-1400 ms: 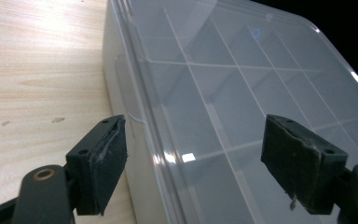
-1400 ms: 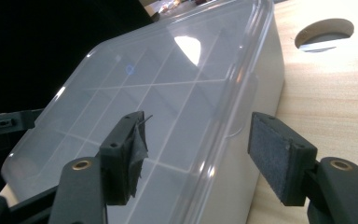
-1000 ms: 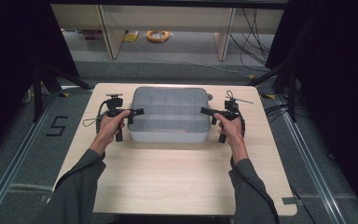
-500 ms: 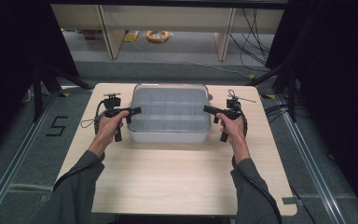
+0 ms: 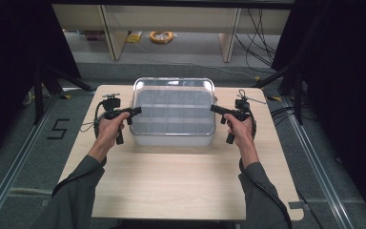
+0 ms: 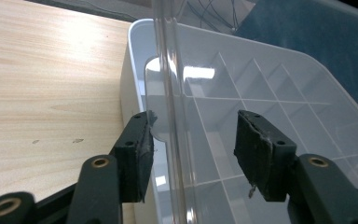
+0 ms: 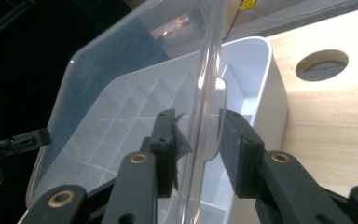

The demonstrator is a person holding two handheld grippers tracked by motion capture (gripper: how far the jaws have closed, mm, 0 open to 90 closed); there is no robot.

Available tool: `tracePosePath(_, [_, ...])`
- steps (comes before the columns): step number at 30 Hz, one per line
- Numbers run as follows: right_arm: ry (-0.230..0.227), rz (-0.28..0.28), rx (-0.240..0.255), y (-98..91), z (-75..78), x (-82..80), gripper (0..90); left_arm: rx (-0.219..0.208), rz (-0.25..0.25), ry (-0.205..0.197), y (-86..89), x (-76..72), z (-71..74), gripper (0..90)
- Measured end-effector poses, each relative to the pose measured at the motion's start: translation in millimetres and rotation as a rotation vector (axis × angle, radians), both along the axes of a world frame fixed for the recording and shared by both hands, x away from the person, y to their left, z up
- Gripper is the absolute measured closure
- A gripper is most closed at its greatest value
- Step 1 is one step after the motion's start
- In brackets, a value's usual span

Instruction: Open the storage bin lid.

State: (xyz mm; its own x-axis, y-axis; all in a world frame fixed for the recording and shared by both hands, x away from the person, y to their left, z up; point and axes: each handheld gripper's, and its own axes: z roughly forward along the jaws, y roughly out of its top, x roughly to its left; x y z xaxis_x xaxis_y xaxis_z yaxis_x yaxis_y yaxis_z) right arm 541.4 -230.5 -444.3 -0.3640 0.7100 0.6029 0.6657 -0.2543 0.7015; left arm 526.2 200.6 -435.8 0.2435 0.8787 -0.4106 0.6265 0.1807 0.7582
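While the white compartment box (image 5: 174, 125) sits at the far middle of the wooden tabletop (image 5: 171, 181), its clear lid (image 5: 171, 93) stands tilted up over it. The left gripper (image 5: 134, 111) and the right gripper (image 5: 214, 108) each straddle a side edge of that lid. Both pairs of fingers have just been closing; the right fingers (image 7: 168, 135) look nearly clamped on the lid's tab, while the left fingers (image 6: 137, 144) stand apart, not pressing it.

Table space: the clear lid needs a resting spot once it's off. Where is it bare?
The table is bare between the box and the near edge. Narrow strips remain beside the left gripper and right gripper. The lid crowds the far half.
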Motion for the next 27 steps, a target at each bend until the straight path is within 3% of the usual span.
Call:
tracePosePath(1, [-0.038,0.007,-0.030,-1.9,0.3,1.0,68.7,-0.001,0.006,-0.002,-0.2,-1.3,1.8,48.5])
tracePosePath(2, [-0.007,-0.003,-0.010,0.4,4.5,-2.2,69.2,0.001,0.006,-0.004,-0.4,-2.3,3.7,48.7])
tracePosePath(3, [-0.045,0.006,-0.038,-1.9,4.4,-0.9,69.6,0.004,0.010,-0.006,-0.9,-3.5,5.9,48.9])
tracePosePath(4, [-0.020,-0.002,-0.020,-0.3,8.3,-3.7,70.0,0.004,0.013,-0.007,-1.2,-4.6,7.9,49.4])
tracePosePath(5, [-0.066,0.009,-0.045,-2.4,8.1,-2.2,70.4,0.006,0.017,-0.007,-1.6,-5.8,10.0,49.6])
tracePosePath(6, [-0.039,0.004,-0.029,-1.2,11.7,-5.1,70.5,0.012,0.017,-0.010,-1.8,-7.5,12.5,49.9])
tracePosePath(7, [-0.061,0.001,-0.052,-1.9,13.1,-5.4,70.7,0.011,0.020,-0.014,-2.4,-8.4,13.8,50.3])
tracePosePath(9, [-0.015,-0.008,-0.017,-0.7,21.3,-12.1,71.6,0.019,0.012,-0.018,-3.0,-10.7,17.4,51.4])
tracePosePath(10, [-0.015,-0.008,-0.017,-0.7,21.3,-12.1,71.6,0.019,0.007,-0.021,-3.0,-11.8,19.2,51.4])
tracePosePath(11, [-0.036,-0.002,-0.020,-2.3,22.2,-12.1,71.9,0.020,0.007,-0.024,-3.3,-13.1,20.8,52.0])
tracePosePath(12, [-0.020,-0.011,-0.014,-2.4,25.1,-14.4,72.2,0.027,0.003,-0.026,-3.9,-14.6,23.1,52.5])
tracePosePath(14, [-0.088,-0.004,-0.057,-6.0,25.5,-12.9,72.2,0.033,0.003,-0.033,-5.3,-16.5,25.9,52.9])
tracePosePath(15, [-0.067,-0.004,-0.044,-5.0,28.7,-15.6,72.2,0.041,0.002,-0.035,-5.7,-17.7,27.9,53.0])
tracePosePath(16, [-0.082,-0.002,-0.051,-5.7,29.5,-16.1,72.3,0.042,0.003,-0.041,-6.1,-18.7,29.2,53.0])
tracePosePath(19, [-0.056,-0.008,-0.016,-4.6,34.5,-22.3,72.7,0.043,0.004,-0.050,-5.8,-22.1,32.7,53.2])
tracePosePath(21, [-0.085,0.000,-0.027,-5.8,35.5,-24.2,73.0,0.042,0.003,-0.050,-5.3,-23.9,34.3,53.4])
tracePosePath(27, [-0.101,0.003,-0.023,-4.8,43.2,-33.7,73.3,0.046,0.000,-0.068,-3.6,-33.4,40.9,54.2])
